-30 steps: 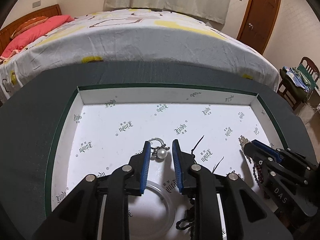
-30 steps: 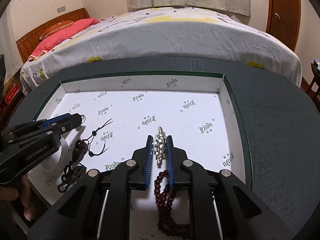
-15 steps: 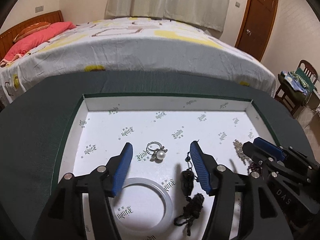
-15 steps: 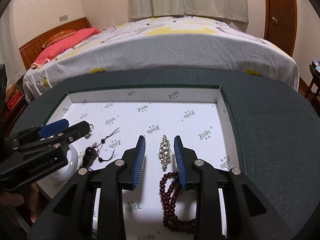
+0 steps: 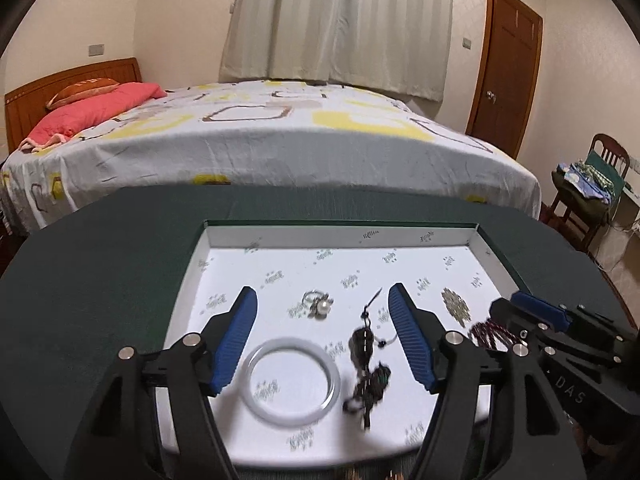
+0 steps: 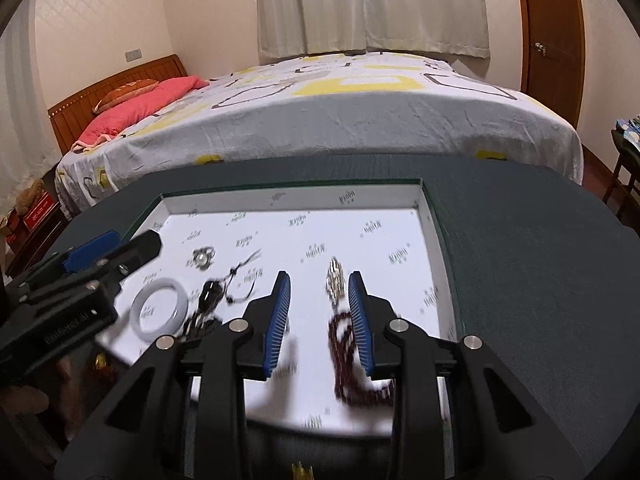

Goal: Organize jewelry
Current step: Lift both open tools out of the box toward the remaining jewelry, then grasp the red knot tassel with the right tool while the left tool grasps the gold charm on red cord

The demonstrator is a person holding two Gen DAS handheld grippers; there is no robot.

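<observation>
A white-lined tray (image 5: 400, 236) with a green rim sits on the dark table. In it lie a pearl ring (image 5: 318, 304), a white bangle (image 5: 292, 380), a dark corded pendant (image 5: 366, 364), a sparkly brooch (image 5: 456, 306) and a dark red bead string (image 5: 490, 334). My left gripper (image 5: 322, 300) is open and empty, raised above the ring and bangle. My right gripper (image 6: 318, 280) is open and empty, raised above the brooch (image 6: 335, 280) and the bead string (image 6: 348, 360). The ring (image 6: 202, 258), bangle (image 6: 160, 310) and pendant (image 6: 210, 300) also show in the right wrist view.
The tray (image 6: 434, 216) rests on a dark green tabletop (image 6: 540, 280). Beyond the table stands a bed (image 5: 260, 136) with a patterned sheet. A wooden door (image 5: 508, 76) and a chair (image 5: 592, 184) are at the right.
Both grippers opened, letting go of the pearl ring and the brooch, and pulled back and up from the tray. The jewelry lies where it was set.
</observation>
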